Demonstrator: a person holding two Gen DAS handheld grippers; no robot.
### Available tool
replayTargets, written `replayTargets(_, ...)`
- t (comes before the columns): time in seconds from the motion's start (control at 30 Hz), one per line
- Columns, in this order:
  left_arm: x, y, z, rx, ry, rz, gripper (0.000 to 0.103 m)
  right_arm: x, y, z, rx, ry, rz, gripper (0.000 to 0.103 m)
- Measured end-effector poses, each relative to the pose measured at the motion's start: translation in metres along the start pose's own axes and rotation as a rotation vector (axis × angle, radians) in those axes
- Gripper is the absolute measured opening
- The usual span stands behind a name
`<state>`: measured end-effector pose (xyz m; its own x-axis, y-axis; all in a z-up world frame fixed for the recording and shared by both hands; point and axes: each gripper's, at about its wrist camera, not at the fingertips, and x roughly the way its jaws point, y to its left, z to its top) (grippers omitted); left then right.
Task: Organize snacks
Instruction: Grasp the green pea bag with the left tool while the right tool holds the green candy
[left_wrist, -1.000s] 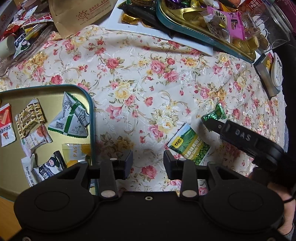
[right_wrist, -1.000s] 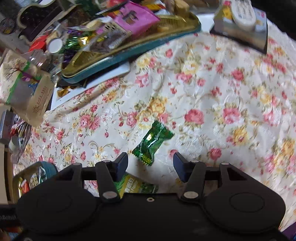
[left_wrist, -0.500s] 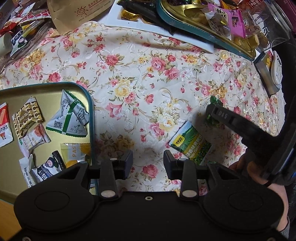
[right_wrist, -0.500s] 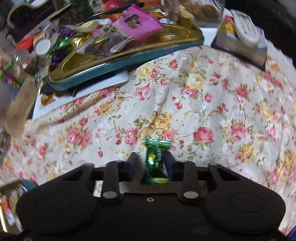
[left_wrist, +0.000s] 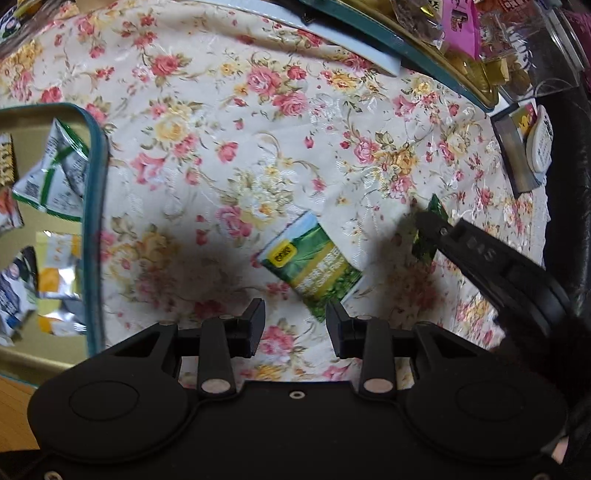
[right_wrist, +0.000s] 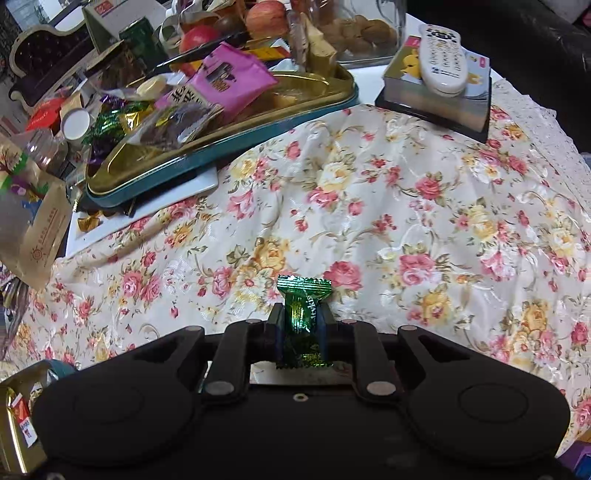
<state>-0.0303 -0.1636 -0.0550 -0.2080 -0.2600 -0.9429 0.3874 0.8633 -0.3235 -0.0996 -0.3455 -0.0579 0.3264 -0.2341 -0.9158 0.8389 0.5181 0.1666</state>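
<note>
My right gripper (right_wrist: 301, 325) is shut on a small shiny green candy (right_wrist: 303, 321), which stands upright between the pads above the floral tablecloth. From the left wrist view that same gripper (left_wrist: 424, 221) shows at the right with the green candy (left_wrist: 436, 208) at its tip. My left gripper (left_wrist: 295, 326) is open with nothing between its fingers, just above the cloth. A green and yellow snack packet (left_wrist: 314, 262) lies flat right ahead of its right finger (left_wrist: 338, 325). A gold tray with a teal rim (left_wrist: 94, 221) at the left holds several small snack packets.
A second gold and teal tray (right_wrist: 229, 147), piled with a pink packet and wrapped sweets, sits at the back. A remote control (right_wrist: 443, 55) lies on a book at the back right. A paper bag (right_wrist: 33, 229) and jars crowd the left.
My right gripper closed on the green candy and lifted it off the cloth. My left gripper moved right and down toward the green and yellow packet, staying open.
</note>
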Motion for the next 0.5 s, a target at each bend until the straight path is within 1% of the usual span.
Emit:
replayTargets(0.1, 0.008, -0.002, -0.002, -0.108, -0.028, -0.016, 0.044, -0.011, -0.010, 0.000, 0.015, -0.012, 0.016, 0.019)
replayTargets(0.23, 0.016, -0.007, -0.004, -0.213, -0.082, 0.016, 0.044, -0.023, -0.019, 0.000, 0.034, -0.023, 0.045, 0.019)
replayTargets(0.4, 0.026, -0.015, -0.004, -0.290, -0.146, 0.083, 0.044, -0.035, -0.026, 0.001, 0.048, -0.035, 0.079, 0.020)
replayTargets(0.5, 0.031, -0.022, -0.004, -0.300, -0.172, 0.120, 0.044, -0.040, -0.030, 0.001, 0.053, -0.043, 0.092, 0.020)
